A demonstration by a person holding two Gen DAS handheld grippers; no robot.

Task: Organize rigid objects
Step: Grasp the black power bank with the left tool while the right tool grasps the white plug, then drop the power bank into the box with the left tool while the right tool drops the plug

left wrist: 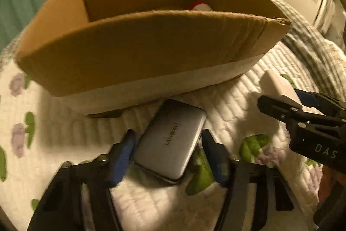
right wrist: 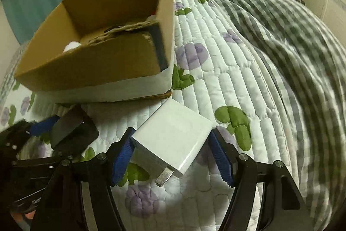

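The left claw (left wrist: 168, 144) grips a grey drive (left wrist: 170, 140) and the right claw (right wrist: 173, 153) grips a white charger (right wrist: 173, 140), both just above the quilt (right wrist: 227, 83). Beyond them stands the open box (left wrist: 151, 47) on the bed. The step seems to be carrying; next, each claw must lift over the near wall and release inside.

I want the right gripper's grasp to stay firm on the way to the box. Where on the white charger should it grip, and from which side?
Grip the white charger across its two flat side faces, mid-body, coming from the prong end as the right gripper does now. Those faces look parallel and smooth, so the pads seat squarely; stay clear of the metal prongs and rounded corners.
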